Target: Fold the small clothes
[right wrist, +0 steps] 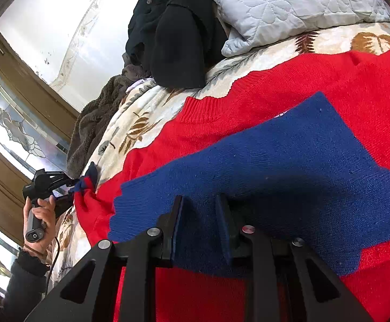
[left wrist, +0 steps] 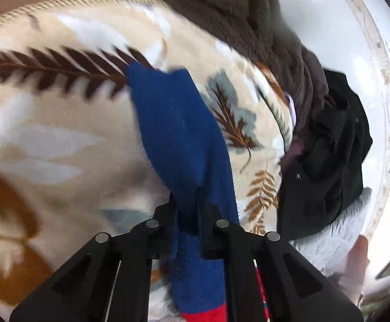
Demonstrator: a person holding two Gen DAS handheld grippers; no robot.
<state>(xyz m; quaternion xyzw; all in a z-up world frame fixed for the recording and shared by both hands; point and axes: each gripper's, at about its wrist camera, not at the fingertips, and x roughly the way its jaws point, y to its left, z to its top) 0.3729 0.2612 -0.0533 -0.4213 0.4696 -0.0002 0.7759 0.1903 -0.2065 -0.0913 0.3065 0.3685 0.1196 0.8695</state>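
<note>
A red knit sweater (right wrist: 275,94) with blue sleeves lies spread on a leaf-print blanket (right wrist: 146,112). One blue sleeve (right wrist: 289,155) is folded across the sweater's red body. My right gripper (right wrist: 200,209) sits at that sleeve's cuff end, and the blue knit fills the narrow gap between its fingers. In the left wrist view the other blue sleeve (left wrist: 176,123) stretches out over the blanket (left wrist: 60,139). My left gripper (left wrist: 188,201) is shut on it near where the blue meets red. The right wrist view shows the left gripper (right wrist: 71,185) at the sweater's far left edge, pinching that sleeve.
A black garment (right wrist: 179,40) lies heaped at the head of the bed beside a grey quilted pillow (right wrist: 289,5). A brown fleece throw (right wrist: 95,123) runs along the bed's wall side. A person's hand (right wrist: 40,214) holds the left gripper's handle in front of wooden panelling.
</note>
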